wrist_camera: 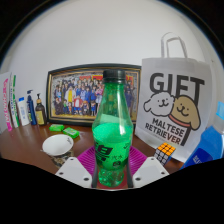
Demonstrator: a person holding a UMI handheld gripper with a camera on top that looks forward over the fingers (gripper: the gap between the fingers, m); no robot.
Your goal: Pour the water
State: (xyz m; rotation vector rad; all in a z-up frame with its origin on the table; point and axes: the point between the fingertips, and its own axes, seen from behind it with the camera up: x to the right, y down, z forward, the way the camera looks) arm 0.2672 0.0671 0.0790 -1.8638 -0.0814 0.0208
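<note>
A green plastic bottle (113,125) with a dark cap stands upright between my fingers, its base down between the purple pads (87,160). My gripper (112,172) is shut on the bottle's lower body, both pads pressing against its sides. A white cup (57,147) stands on the wooden table (25,150) just left of the bottle, beyond my left finger. No water stream shows.
A framed group photo (77,97) leans on the wall behind. A white "GIFT" paper bag (175,105) stands at the right, with a Rubik's cube (165,153) and a blue object (208,148) by it. Small bottles (25,108) and green items (66,130) at left.
</note>
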